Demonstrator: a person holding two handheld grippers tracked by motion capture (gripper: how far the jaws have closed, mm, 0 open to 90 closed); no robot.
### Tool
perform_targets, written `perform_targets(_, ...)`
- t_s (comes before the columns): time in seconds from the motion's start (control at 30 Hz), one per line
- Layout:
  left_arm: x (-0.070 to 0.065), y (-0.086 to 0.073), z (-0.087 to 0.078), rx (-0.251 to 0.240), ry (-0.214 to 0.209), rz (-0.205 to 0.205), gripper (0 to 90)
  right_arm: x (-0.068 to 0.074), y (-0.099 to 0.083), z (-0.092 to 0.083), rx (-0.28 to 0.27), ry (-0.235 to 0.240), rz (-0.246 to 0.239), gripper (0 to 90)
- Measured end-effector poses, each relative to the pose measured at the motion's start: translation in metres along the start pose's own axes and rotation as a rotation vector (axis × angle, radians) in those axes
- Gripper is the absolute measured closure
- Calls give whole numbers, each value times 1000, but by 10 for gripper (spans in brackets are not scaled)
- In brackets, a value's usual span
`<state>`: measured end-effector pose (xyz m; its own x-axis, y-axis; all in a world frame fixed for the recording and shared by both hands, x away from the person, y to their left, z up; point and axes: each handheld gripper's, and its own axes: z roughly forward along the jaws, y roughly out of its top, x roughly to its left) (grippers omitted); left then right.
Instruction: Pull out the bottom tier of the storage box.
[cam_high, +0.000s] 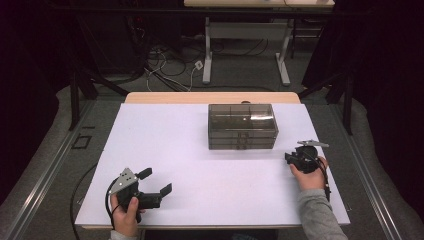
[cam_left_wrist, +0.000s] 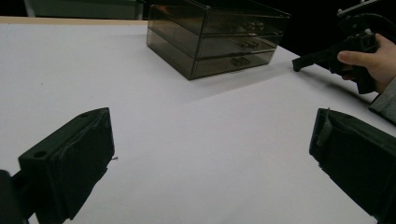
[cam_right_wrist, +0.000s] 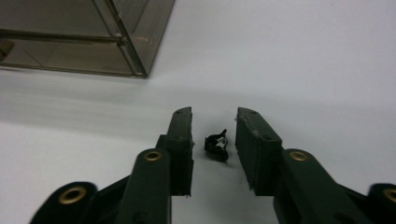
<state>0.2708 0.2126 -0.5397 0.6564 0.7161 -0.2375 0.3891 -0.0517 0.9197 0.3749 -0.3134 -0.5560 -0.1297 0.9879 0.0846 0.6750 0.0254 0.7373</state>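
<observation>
A smoked see-through drawer box with three shut drawers stands at the middle back of the white table. My left gripper rests near the front left, jaws wide open with nothing between them; it faces the drawer box. My right gripper sits low on the table to the right of the box, pointing left. Its jaws stand a little apart around a small black clip-like thing lying on the table, and the pads are not touching it. A corner of the box lies ahead of it.
The white sheet ends close to both hands at the front edge and just beyond the right hand. Behind the table stand a second table's white legs, with cables on the floor. Dark curtains flank both sides.
</observation>
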Motion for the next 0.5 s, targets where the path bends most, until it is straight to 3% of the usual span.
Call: perform_targets(0.5,-1,0,0,-11,2,-4,4,1,4,-6,-80,11,-15,458)
